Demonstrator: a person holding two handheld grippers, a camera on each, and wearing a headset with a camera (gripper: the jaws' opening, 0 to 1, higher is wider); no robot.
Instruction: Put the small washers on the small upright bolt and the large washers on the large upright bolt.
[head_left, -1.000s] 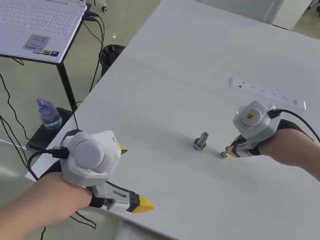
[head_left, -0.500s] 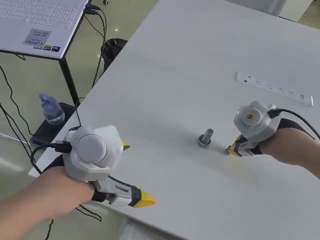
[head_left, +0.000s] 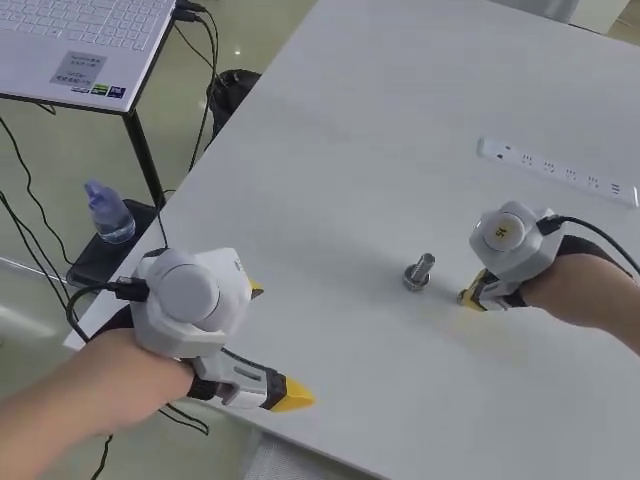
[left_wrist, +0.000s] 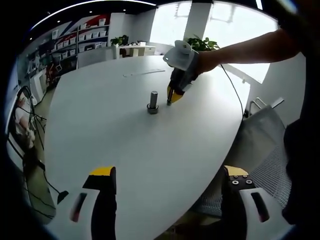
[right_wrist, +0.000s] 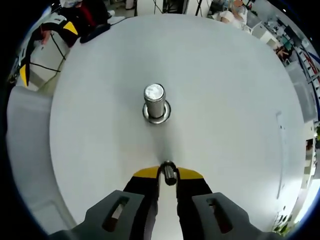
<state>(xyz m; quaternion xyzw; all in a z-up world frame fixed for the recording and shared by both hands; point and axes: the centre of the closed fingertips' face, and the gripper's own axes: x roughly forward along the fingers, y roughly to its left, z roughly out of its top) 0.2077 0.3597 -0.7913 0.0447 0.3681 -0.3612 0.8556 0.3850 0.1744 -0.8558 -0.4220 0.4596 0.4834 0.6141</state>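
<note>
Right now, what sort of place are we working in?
Probably an open-plan office or lab: a large white table with a power strip, a laptop on a stand beside it, and shelves of boxes along the far wall.

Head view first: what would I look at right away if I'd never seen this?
A shiny upright bolt stands in the middle of the white table. Right beside it, the right gripper is shut on a small metal piece, with its tips down at the tabletop. Nearer you, the left gripper hangs open at the table's edge.
</note>
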